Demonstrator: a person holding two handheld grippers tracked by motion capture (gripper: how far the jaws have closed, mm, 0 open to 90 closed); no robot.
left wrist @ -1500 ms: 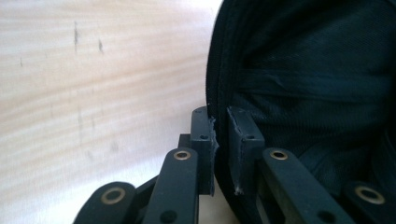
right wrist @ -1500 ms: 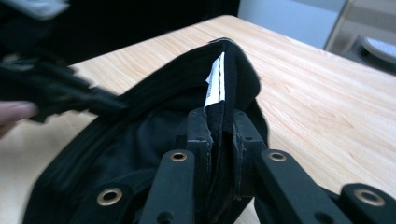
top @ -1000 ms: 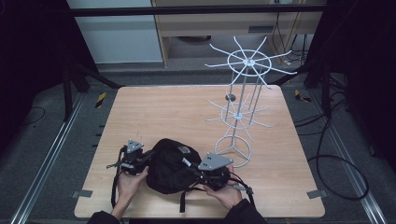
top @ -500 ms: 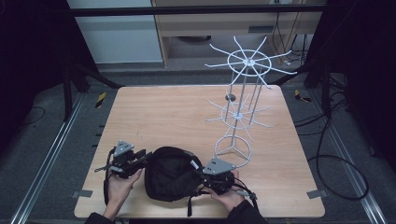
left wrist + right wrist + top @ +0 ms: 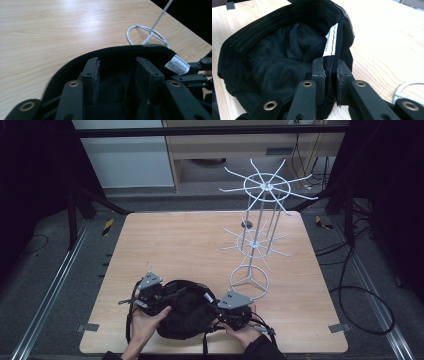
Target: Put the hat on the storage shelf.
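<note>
Since the earlier frame the left gripper has let go and backed off toward 9 o'clock, jaws just opening and apart, while the right gripper pinches the cap rim at the table's 6 o'clock edge, probably to regrip.

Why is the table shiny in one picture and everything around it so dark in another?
Left gripper view: lamp glare whitens the table, and the near jaws blur. High view: light falls on the table alone, the surroundings are dark. Right gripper view: the black cap is sharp, its white label readable-bright.
</note>
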